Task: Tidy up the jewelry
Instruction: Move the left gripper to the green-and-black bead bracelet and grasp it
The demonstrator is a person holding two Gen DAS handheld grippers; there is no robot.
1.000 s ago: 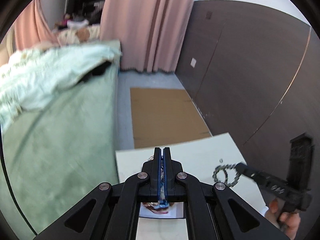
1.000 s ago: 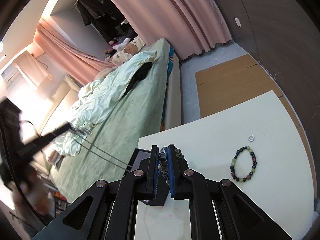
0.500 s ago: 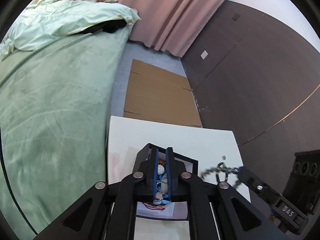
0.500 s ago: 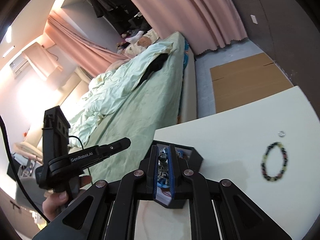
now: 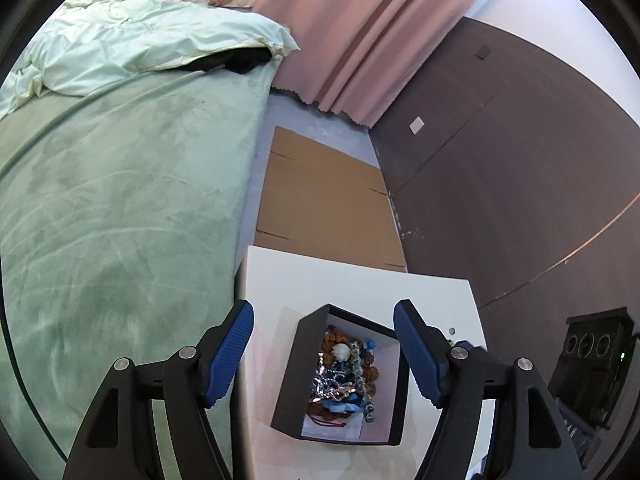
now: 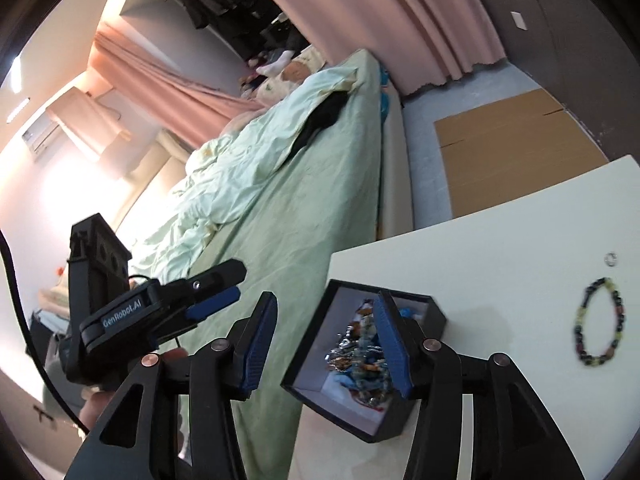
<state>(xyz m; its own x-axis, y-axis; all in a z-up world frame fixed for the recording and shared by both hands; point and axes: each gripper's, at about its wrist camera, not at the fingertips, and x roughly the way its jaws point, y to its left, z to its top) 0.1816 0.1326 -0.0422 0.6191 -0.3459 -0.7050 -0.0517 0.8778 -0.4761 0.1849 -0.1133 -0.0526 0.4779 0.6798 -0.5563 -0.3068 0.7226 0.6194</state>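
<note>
A black jewelry box stands open on the white table, filled with a heap of beads and chains. My left gripper is open and empty above the box, fingers on either side of it. My right gripper is open and empty over the box's left part. A beaded bracelet and a small silver ring lie on the table to the right. The ring also shows in the left wrist view. The left gripper shows at the left of the right wrist view.
A green bed runs along the table's left side. Flattened cardboard lies on the floor beyond the table. A dark wall panel stands at the right. Pink curtains hang at the back.
Both grippers were shut on jewelry pieces and have opened; the pieces now lie in the box. Both views have tilted down over the box.
</note>
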